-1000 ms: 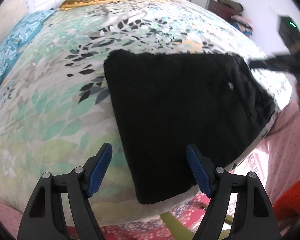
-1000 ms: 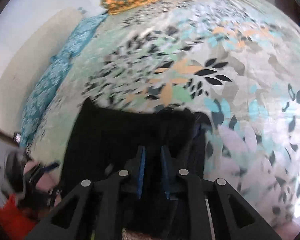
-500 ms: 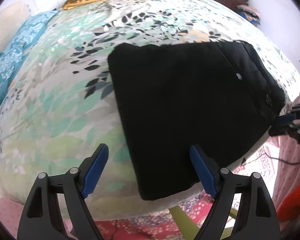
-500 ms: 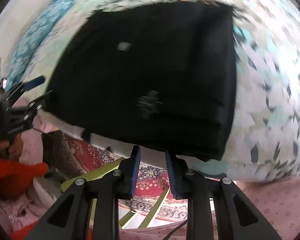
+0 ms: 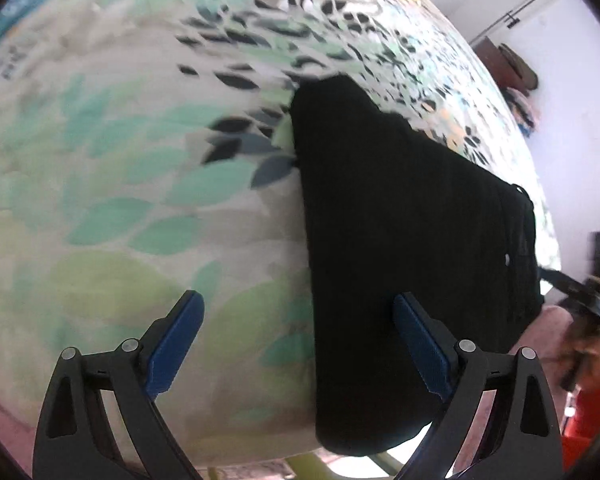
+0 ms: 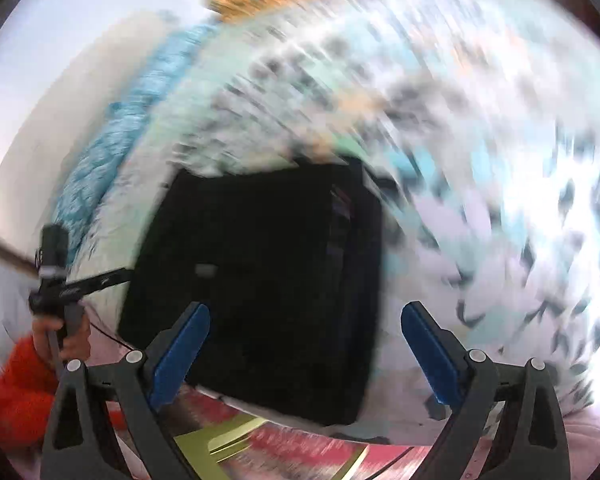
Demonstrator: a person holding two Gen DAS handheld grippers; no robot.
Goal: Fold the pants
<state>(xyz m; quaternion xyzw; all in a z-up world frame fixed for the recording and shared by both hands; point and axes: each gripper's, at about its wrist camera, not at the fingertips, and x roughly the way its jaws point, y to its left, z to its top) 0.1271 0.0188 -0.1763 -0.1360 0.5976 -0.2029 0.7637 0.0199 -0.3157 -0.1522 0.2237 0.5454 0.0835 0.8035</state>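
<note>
Black pants folded flat at the bed's near edge; both tools spread wide and empty

The pants (image 5: 412, 240) lie on the leaf-print bedspread (image 5: 140, 184), a compact folded block overhanging the edge slightly. Left tool (image 5: 298, 344): jaws fully apart, gripping nothing, the right pad over the fold's near corner, the left pad over bare bedspread. Right tool (image 6: 305, 350): jaws equally wide, holding nothing, the pants (image 6: 260, 280) lying ahead between the pads, contact not determinable. Right wrist view is heavily motion-blurred; bedspread (image 6: 480, 200) pattern smeared. In it the left tool (image 6: 54, 276) appears beside the fold's left edge. Fabric is uniformly dark, layered edges visible along one side, one small pale spot on top
</note>
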